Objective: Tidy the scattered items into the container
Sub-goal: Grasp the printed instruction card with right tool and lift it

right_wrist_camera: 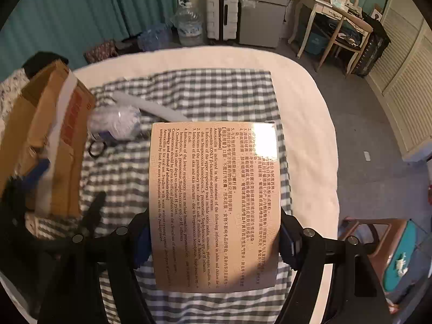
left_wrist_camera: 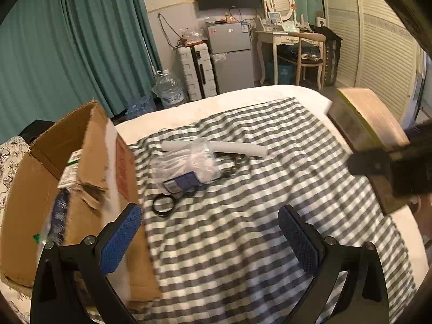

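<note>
One medicine box [right_wrist_camera: 214,205] fills the centre of the right wrist view, clamped between the right gripper [right_wrist_camera: 213,236] jaws by its long sides, printed panel up, probably so it stays level for the carry. The cardboard box [left_wrist_camera: 81,178], the container, sits open at the left edge of both views, so the load has to go leftward. The left gripper [left_wrist_camera: 210,237] hangs over the checked cloth [left_wrist_camera: 283,162], its jaws spread wide and empty. A plastic bag [left_wrist_camera: 186,159], a white tube [left_wrist_camera: 237,147] and a black ring [left_wrist_camera: 163,205] lie at mid-frame, just beside the container.
</note>
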{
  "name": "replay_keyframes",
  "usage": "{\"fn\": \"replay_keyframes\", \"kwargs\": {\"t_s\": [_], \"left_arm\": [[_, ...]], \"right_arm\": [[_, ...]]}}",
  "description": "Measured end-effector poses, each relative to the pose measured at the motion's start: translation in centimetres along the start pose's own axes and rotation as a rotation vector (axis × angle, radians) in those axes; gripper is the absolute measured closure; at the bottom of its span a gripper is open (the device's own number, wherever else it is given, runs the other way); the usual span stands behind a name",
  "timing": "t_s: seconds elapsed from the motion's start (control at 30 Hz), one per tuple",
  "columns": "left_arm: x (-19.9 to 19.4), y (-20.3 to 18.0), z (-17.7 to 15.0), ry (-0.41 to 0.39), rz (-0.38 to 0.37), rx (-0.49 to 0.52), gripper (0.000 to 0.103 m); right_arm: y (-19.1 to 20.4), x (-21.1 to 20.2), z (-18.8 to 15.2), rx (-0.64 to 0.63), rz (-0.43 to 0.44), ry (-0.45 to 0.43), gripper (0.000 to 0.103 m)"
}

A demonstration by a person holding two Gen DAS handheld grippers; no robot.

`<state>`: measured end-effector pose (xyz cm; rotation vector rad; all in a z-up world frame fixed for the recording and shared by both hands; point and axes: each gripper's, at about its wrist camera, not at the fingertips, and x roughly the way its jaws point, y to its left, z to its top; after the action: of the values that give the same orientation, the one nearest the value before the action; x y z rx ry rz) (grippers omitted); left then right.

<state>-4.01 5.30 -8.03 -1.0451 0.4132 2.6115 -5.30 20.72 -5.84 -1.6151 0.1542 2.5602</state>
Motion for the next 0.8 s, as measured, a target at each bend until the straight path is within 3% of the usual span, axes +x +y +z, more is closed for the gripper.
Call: {"fn": "replay_keyframes", "kwargs": {"t_s": [0.1, 0.2, 0.4, 0.53, 0.67, 0.8], "left_arm": [[0.2, -1.9, 0.0, -0.01, -0.031, 0.017, 0.0], [2.3, -3.6, 0.1, 0.03, -0.047, 0.039, 0.0], [8.2, -3.1, 0.3, 0.105, -0.046, -0.083, 0.0], [8.5, -0.9, 1.5, 0.045, 0.047, -0.189, 0.0], [7.8, -0.4, 3.6, -0.012, 0.15, -0.103, 0.0], [9.3, 1.0, 4.3, 0.003, 0.197, -0.145, 0.0]], "right_arm": [[-0.7, 0.2, 0.7, 0.011, 0.018, -0.025, 0.029], [-1.9, 0.6, 1.2, 0.058, 0.051, -0.038, 0.029], [-5.3, 1.5, 1.7, 0.167, 0.112, -0.046, 0.029], [-6.7, 2.5, 1.8, 0.216, 0.158, -0.043, 0.029], [-7.3, 2.9, 2.0, 0.232, 0.197, -0.047, 0.029], [-7.7, 3.5, 2.3, 0.244, 0.23, -0.047, 0.029]]}}
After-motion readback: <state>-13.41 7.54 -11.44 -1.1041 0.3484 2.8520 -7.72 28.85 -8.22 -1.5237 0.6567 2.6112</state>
